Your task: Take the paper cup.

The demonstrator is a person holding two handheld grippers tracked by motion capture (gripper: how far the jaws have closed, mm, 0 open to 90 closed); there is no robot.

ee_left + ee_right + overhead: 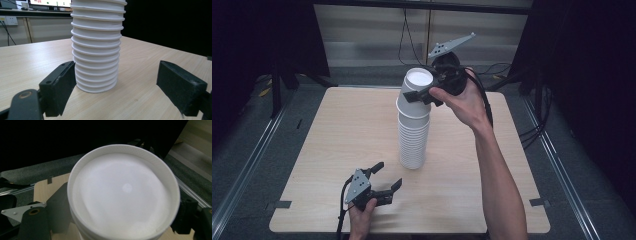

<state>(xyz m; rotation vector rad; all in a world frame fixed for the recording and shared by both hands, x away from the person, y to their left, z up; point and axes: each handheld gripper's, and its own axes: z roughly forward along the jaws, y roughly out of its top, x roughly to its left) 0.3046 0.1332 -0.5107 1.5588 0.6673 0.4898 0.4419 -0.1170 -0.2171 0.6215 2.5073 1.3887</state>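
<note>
Pale wooden table (337, 130), dark surroundings

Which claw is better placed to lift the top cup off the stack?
Right. The right claw already straddles the top cup; the left claw sits open and low on the table near the stack.

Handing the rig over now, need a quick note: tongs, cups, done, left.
Right tongs: shut on the top white paper cup, which sits tilted at the top of the tall stack of white paper cups.
Left tongs: open, low over the light wooden table, aimed at the stack's base, not touching.
Done: top cup gripped.
Left, probably: pull it free; the left tongs look placed to steady the stack.
</note>
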